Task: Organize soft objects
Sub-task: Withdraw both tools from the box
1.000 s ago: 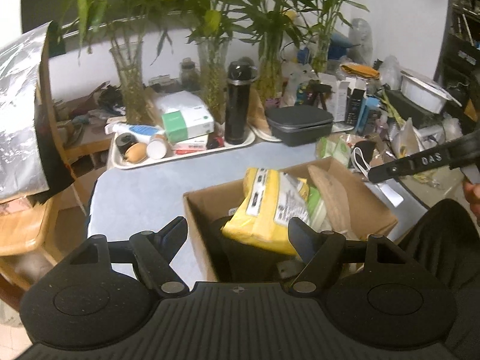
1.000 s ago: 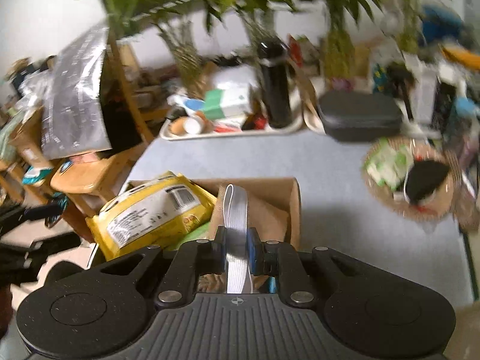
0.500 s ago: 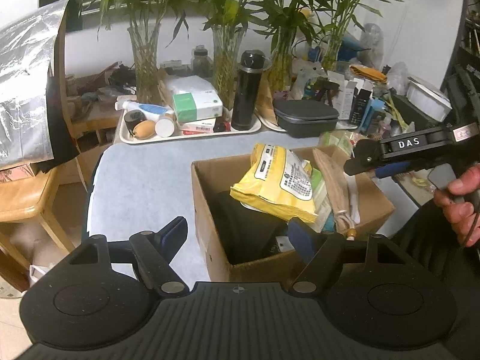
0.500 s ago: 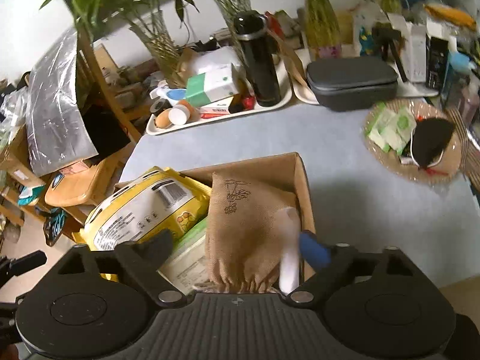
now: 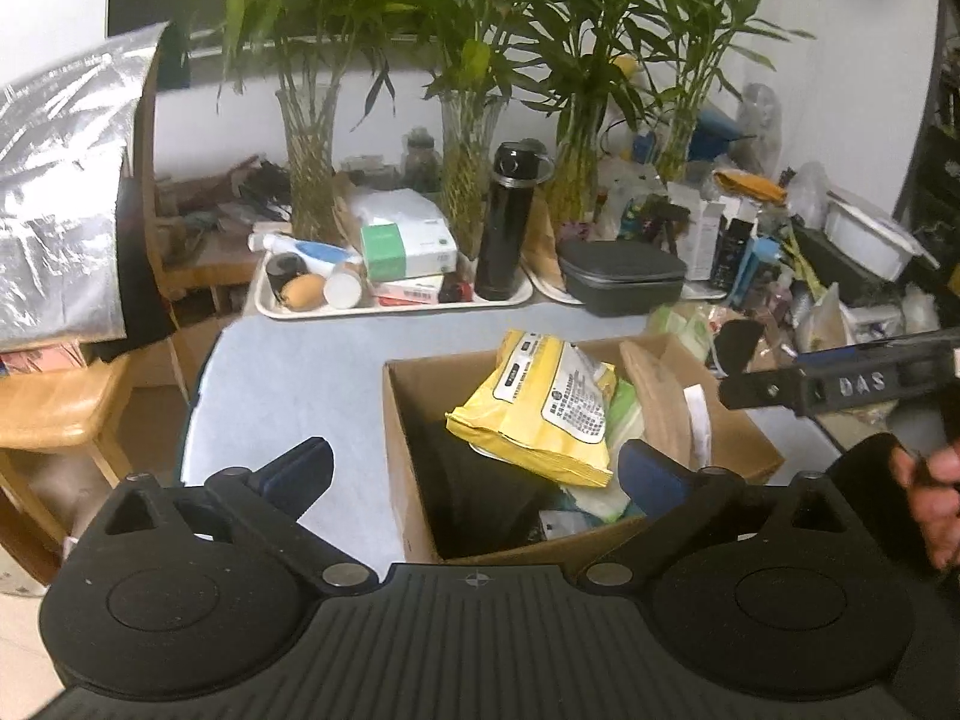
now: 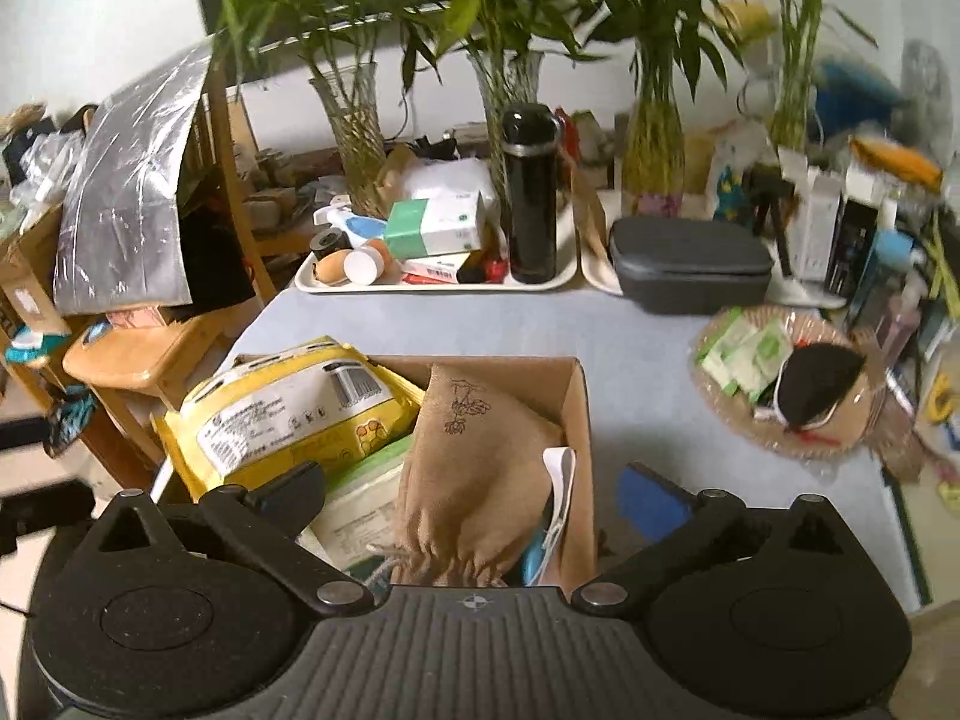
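A cardboard box (image 5: 408, 420) on the pale blue table holds a yellow soft pack (image 5: 540, 414), a burlap pouch (image 5: 654, 402), a white strap (image 5: 696, 420) and dark cloth. My left gripper (image 5: 474, 468) hovers over the box's near left corner; its jaws are opening and nothing is between them. The right wrist view shows the same box (image 6: 579, 408), yellow pack (image 6: 288, 414), pouch (image 6: 480, 462) and strap (image 6: 561, 474). My right gripper (image 6: 471, 492) hangs above the pouch, jaws opening, touching nothing. One of its fingers (image 5: 780, 387) and a person's hand (image 5: 930, 498) show at the right.
Behind the box a white tray (image 6: 558, 282) carries a black flask (image 6: 531, 192), small boxes and bottles. A grey case (image 6: 690, 270) and glass vases with bamboo stand at the back. A woven basket (image 6: 840, 438) lies right of the box; a wooden chair (image 6: 138, 360) stands left.
The right gripper let go of the white strap, which now lies in the box beside the pouch, and its jaws spread wide. The left gripper's jaws widened too.
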`<state>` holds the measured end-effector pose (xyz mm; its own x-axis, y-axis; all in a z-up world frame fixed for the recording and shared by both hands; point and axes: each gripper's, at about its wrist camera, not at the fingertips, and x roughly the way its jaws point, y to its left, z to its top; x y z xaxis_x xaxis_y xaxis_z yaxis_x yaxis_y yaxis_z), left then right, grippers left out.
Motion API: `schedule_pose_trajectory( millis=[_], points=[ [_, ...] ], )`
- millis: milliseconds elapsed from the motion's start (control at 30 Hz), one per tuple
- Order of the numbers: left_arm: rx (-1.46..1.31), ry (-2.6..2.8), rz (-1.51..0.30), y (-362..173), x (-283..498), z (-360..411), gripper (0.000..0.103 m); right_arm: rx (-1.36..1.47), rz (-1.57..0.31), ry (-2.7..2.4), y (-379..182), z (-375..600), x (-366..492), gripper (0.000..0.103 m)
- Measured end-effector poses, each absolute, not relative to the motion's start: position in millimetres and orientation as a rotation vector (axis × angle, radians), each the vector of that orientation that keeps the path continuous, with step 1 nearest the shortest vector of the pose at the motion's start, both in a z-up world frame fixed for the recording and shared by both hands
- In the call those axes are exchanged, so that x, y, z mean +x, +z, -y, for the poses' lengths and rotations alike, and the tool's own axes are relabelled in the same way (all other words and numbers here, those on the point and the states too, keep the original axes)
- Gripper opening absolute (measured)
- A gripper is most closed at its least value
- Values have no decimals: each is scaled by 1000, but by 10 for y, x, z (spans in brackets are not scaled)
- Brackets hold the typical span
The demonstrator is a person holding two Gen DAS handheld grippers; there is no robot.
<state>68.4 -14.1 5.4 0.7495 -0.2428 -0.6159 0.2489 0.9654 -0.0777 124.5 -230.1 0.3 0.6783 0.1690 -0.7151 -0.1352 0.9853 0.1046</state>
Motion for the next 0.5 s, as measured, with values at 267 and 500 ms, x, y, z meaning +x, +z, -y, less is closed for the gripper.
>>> schedule_pose_trajectory(
  millis=[267, 500],
  points=[
    [85, -193, -631, 103, 584, 231, 103, -94, -742, 211, 30, 2225, 878, 103],
    [139, -155, -659, -2, 484, 319, 103, -94, -781, 234, -141, 2231, 662, 103]
  ],
)
